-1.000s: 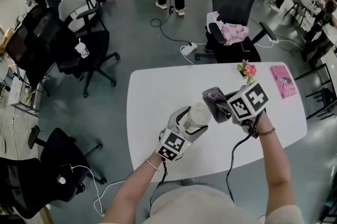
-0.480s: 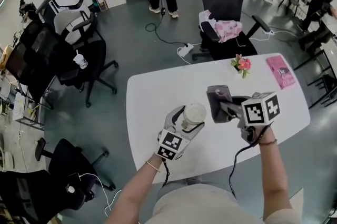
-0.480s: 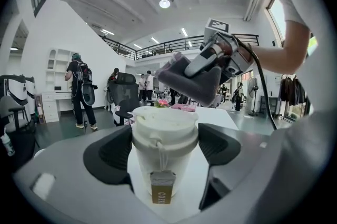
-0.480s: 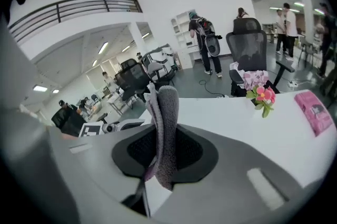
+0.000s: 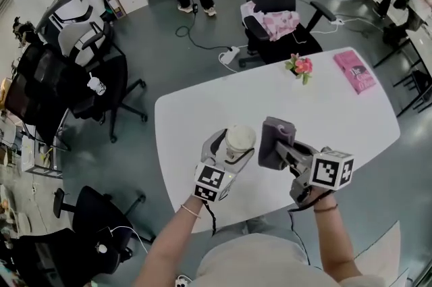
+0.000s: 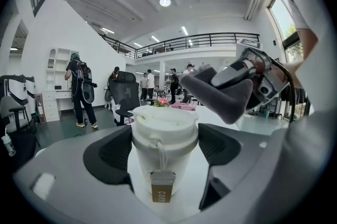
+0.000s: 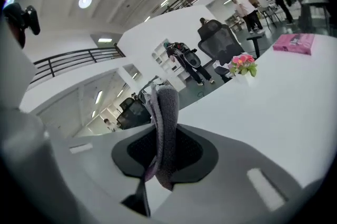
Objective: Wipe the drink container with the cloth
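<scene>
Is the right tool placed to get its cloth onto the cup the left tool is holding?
Probably yes. The cloth in the right tool sits right beside the cup, apart from it, with nothing between them. The left tool has its jaws over two sides of the cup.

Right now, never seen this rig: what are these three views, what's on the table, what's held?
No robot: a person holds a two-jaw gripper in each hand. One view is from a head camera looking down; the other two ride on the grippers, looking along the jaws. The left gripper is shut on a white lidded cup. The right gripper is shut on a grey cloth, beside the cup but apart. On the white table lie pink flowers and a pink packet.
</scene>
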Action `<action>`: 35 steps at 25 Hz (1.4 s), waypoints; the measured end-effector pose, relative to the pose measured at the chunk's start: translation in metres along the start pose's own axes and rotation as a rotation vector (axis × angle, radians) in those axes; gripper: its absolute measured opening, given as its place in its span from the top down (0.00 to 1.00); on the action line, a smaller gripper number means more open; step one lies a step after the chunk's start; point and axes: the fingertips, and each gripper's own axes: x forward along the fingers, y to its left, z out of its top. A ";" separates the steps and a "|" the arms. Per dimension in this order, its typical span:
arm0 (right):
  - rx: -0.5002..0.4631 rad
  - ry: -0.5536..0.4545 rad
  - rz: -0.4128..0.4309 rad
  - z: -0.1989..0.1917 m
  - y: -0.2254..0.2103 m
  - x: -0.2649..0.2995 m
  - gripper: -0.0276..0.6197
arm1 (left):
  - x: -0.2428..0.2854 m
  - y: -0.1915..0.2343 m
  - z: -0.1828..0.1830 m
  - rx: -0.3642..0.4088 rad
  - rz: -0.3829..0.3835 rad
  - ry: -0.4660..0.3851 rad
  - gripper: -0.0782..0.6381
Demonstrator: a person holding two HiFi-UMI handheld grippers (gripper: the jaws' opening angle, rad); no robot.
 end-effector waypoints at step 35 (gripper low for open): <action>0.384 -0.250 0.008 -0.079 -0.028 0.022 0.85 | 0.002 -0.003 0.005 0.014 -0.003 0.008 0.34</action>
